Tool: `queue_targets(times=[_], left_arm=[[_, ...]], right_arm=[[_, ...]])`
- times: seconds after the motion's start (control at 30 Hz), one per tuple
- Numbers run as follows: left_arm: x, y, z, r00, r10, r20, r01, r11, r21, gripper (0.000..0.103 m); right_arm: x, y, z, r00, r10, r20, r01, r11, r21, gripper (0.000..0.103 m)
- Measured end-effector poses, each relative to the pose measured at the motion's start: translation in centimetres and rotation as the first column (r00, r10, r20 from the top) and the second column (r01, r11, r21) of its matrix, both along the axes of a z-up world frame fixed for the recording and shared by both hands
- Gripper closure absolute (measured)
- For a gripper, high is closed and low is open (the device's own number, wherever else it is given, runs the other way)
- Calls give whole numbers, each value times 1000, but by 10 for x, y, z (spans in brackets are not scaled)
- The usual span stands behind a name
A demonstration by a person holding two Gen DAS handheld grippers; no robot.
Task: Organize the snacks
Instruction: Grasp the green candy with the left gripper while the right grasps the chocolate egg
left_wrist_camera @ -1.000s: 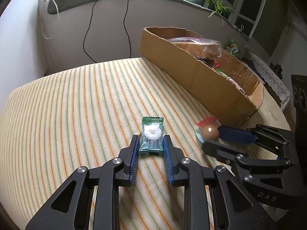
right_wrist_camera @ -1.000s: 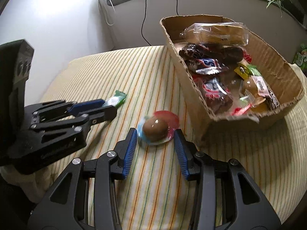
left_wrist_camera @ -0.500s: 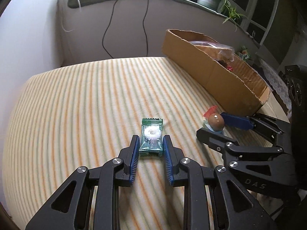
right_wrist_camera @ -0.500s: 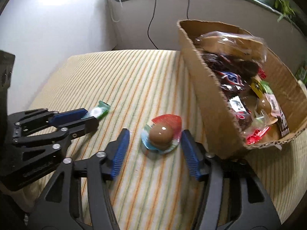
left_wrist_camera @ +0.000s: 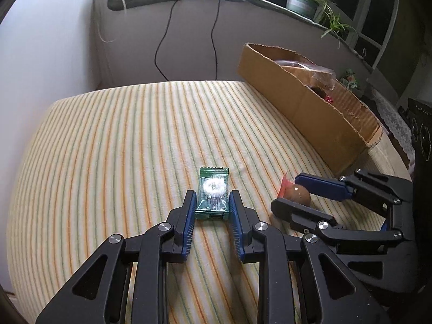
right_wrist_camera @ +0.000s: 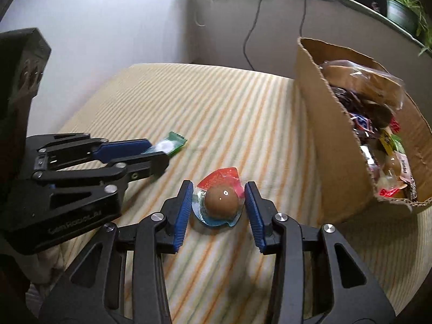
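A green candy packet (left_wrist_camera: 213,194) with a white sweet inside lies on the striped cloth, and my left gripper (left_wrist_camera: 212,193) is shut on its near end. In the right wrist view the same packet (right_wrist_camera: 167,145) sticks out past the left gripper (right_wrist_camera: 158,152). A chocolate egg (right_wrist_camera: 222,202) in a clear blister with red and blue foil sits between the blue pads of my right gripper (right_wrist_camera: 218,186). Its jaws are closing and both pads meet the blister's edges. From the left wrist view the egg (left_wrist_camera: 299,193) shows inside the right gripper (left_wrist_camera: 286,192).
A torn cardboard box (right_wrist_camera: 318,135) holding several wrapped snacks stands to the right of the egg; its long wall (left_wrist_camera: 310,108) runs along the table's far right. The striped cloth (left_wrist_camera: 121,148) stretches left and back to the wall, where cables hang. Potted plants (left_wrist_camera: 299,2) line the sill.
The right gripper spread wide around the egg half a second ago and has narrowed onto it again. Both hands shifted sideways, so the box sits further right. The left grip is unchanged.
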State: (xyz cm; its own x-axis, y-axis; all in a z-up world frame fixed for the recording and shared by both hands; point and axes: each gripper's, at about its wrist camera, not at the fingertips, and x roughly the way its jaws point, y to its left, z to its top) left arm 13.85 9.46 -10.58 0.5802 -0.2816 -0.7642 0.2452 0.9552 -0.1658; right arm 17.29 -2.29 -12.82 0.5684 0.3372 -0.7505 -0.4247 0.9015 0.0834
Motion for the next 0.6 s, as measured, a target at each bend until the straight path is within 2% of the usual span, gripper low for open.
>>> queue_targets(times=[0.03, 0.1, 0.4, 0.6], left_arm=[[-2, 1, 1, 1000, 5, 2, -5, 1000, -2, 80], [-6, 3, 5, 1000, 16, 7, -16, 1000, -2, 80], [-23, 0, 23, 997, 61, 39, -61, 998, 13, 80], [-37, -8, 38, 994, 88, 67, -89, 996, 20, 80]], right_arm=[[-1, 0, 1, 1000, 3, 2, -3, 1000, 9, 71], [-3, -2, 3, 1000, 8, 1, -8, 999, 35, 74], [-15, -14, 3, 998, 64, -22, -62, 994, 90, 76], [-31, -30, 17, 996, 85, 12, -86, 987, 137, 76]])
